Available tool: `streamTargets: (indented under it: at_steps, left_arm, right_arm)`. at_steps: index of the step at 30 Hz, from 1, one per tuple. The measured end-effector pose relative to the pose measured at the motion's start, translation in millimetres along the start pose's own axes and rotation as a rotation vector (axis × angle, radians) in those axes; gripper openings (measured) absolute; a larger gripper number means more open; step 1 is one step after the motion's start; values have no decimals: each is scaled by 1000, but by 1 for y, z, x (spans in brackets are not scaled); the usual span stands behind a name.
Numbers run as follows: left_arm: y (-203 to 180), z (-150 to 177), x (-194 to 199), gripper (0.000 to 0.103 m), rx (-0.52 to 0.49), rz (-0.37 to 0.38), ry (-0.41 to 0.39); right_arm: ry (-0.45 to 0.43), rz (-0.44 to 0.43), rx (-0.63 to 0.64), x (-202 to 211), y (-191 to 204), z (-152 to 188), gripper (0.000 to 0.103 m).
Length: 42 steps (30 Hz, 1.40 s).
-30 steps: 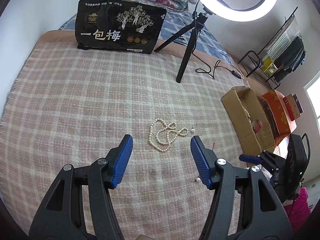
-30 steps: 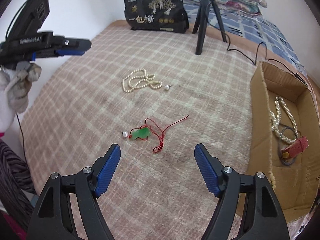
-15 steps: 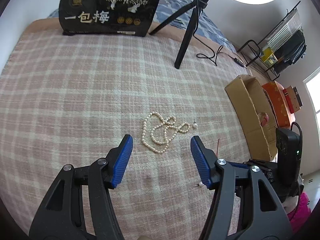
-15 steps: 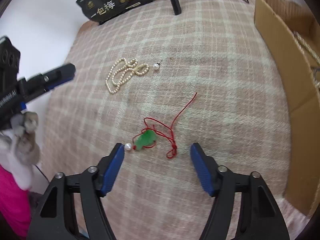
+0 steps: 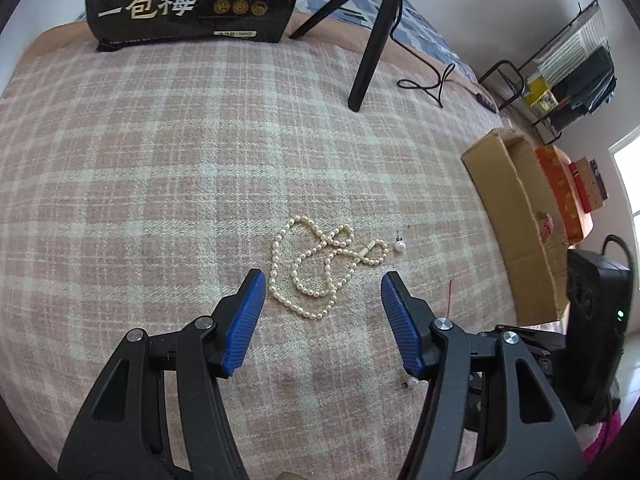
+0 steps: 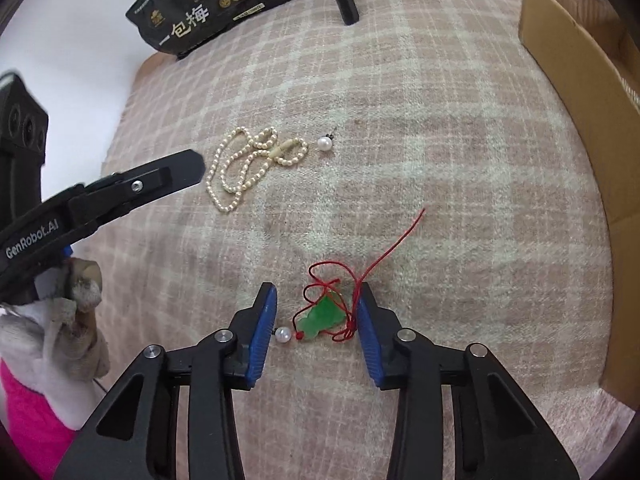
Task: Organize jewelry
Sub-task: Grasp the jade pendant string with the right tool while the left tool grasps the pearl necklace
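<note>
Right gripper (image 6: 316, 300) lowered, jaws closing round green pendant (image 6: 323, 317)

Left wrist view: I look steeply down along the fingers at the plaid blanket (image 5: 160, 168), close in, pearl necklace (image 5: 320, 268) at frame centre. Right wrist view: equally steep and nearer the cloth, green pendant (image 6: 322, 316) low at centre. Both views share the pearl necklace (image 6: 248, 168), black bag (image 5: 192, 0) (image 6: 212, 4), and cardboard box (image 5: 516, 216) (image 6: 584, 92) at right.
</note>
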<state>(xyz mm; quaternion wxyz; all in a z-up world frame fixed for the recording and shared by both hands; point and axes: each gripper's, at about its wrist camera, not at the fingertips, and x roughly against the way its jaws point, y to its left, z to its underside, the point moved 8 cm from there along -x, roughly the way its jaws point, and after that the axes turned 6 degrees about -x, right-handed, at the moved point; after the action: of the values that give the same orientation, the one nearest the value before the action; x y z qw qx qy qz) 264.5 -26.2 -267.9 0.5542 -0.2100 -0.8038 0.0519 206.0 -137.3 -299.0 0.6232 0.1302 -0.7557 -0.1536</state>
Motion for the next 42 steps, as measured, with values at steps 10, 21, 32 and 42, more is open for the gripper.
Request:
streamTargets:
  at_steps: [10,21,32,42]
  left_arm:
    - [0,0,-12,62,-54,-49,18]
    - [0,4,-21,62,-57,-22,47]
    - [-14,10,-37,62,-171,-104,85]
    - [-19,9,-45,49,-236,-201,57]
  right_arm:
    - [-53,137,132,-13,19,-9,26]
    - [-68,161,200,-14,16,-6,9]
    - [-75,137,195,-4,4,-3,3]
    - [-84,137,192,-4,5,-2,3]
